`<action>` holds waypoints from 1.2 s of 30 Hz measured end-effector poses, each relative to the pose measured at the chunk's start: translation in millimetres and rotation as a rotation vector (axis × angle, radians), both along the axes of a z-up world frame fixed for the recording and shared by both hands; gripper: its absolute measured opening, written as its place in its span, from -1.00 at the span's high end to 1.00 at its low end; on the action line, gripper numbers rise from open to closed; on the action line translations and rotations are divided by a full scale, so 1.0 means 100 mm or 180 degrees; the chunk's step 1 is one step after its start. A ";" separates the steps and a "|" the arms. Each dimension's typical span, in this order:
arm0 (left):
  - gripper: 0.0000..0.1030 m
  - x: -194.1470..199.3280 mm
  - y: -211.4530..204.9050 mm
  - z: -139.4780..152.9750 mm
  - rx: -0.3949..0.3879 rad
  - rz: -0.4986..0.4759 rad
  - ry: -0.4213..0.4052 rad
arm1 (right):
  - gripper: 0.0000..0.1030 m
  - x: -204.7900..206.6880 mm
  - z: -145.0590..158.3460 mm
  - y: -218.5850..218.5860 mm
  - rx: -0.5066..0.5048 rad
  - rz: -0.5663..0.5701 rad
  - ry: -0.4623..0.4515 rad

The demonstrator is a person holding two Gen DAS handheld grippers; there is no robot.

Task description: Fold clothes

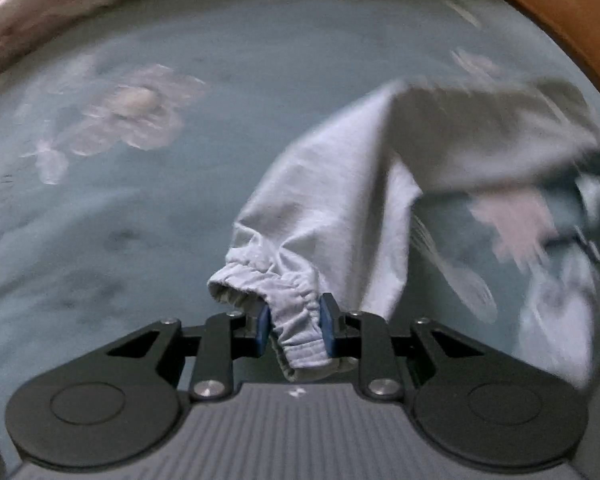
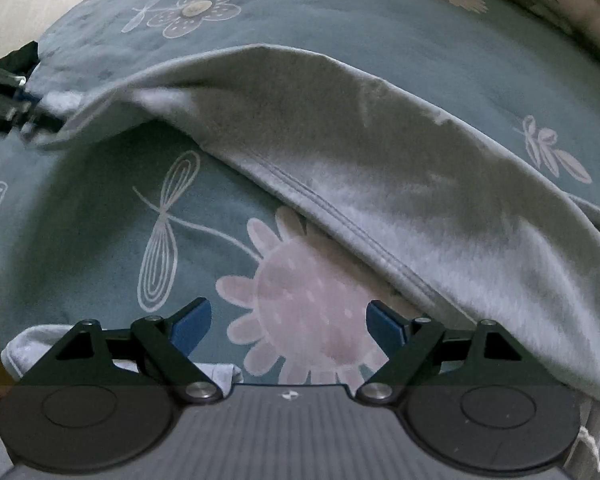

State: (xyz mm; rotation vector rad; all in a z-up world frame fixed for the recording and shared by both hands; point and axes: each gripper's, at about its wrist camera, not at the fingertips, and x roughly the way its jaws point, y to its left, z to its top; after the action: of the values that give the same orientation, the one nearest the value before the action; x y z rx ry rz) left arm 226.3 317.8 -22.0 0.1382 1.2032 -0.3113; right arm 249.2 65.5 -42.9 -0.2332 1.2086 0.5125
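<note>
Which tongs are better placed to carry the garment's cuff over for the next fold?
Probably the left tongs: they are shut on the elastic cuff of the pale garment. The right tongs are open and hold nothing.

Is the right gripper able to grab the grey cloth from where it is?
Probably yes. The right gripper is open and holds nothing, and the grey garment's stitched edge lies just beyond its right finger, with only the flowered bedspread between. The left gripper already pinches the cuff.

Garment [image 1: 340, 200] cuff between left gripper [image 1: 294, 330] fingers, stretched over the bedspread [image 1: 220, 160], right gripper [image 2: 288, 330] beneath it
</note>
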 end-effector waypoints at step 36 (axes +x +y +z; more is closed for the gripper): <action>0.31 -0.04 0.26 -0.68 -0.0028 0.0440 -0.0613 | -0.71 0.70 0.13 0.81 -0.0063 0.0303 -0.0179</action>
State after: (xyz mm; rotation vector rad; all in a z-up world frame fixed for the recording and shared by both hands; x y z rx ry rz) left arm 222.2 343.9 -89.9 0.0750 1.0149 -0.1780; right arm 319.0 146.2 -29.9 -0.3213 1.1523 0.5732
